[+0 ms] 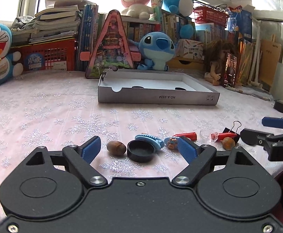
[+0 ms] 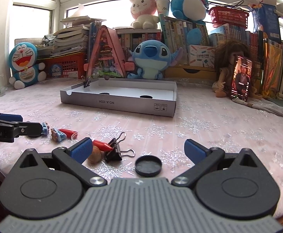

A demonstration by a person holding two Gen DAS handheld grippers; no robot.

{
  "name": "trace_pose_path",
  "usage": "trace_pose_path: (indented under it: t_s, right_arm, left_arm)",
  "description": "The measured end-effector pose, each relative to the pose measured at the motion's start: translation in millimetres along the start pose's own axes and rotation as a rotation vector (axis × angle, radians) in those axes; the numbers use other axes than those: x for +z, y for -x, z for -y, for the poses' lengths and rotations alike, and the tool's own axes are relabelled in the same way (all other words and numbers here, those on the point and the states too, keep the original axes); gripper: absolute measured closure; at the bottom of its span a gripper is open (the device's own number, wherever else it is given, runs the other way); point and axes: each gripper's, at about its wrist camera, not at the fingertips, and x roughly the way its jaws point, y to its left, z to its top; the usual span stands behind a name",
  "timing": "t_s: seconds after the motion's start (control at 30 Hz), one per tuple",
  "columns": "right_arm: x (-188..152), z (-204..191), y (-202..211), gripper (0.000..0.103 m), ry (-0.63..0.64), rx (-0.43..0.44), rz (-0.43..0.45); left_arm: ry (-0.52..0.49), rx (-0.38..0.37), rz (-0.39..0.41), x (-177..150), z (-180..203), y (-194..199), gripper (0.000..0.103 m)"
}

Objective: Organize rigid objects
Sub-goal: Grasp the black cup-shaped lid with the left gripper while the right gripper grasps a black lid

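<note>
Both hand-held grippers spread wide: our left hand-held gripper (image 1: 139, 148) straddles walnut (image 1: 116, 148) and black cap (image 1: 141, 150); closing could squirt either away.

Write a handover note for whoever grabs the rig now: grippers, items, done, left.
Left gripper: open, empty, around the black round lid and brown nut.
Right gripper: open, empty, above a second black round lid.
Grey cardboard tray: holds two dark round pieces and a black binder clip on its rim.
Left on the cloth: both lids, two nuts, blue hair clip, red pieces, black binder clip.
</note>
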Motion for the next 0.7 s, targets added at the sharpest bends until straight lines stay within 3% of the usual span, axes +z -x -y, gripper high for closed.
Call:
trace_pose_path:
  t_s: [0.27,0.33,0.7]
  right_arm:
    - [-3,7,7,0.001,-0.021,-0.024,0.013]
    - [-3,9,7,0.007,-0.027,-0.027,0.013]
    - [-9,12,6,0.026,-0.044,-0.037,-0.028]
  left_arm:
    - [-0.035,0.000,0.008,-5,4,2,0.022]
    - [-0.044,0.002,0.007,-5,4,3,0.025]
    - [0.004,0.011,-0.019,-6,-4,3,0.061]
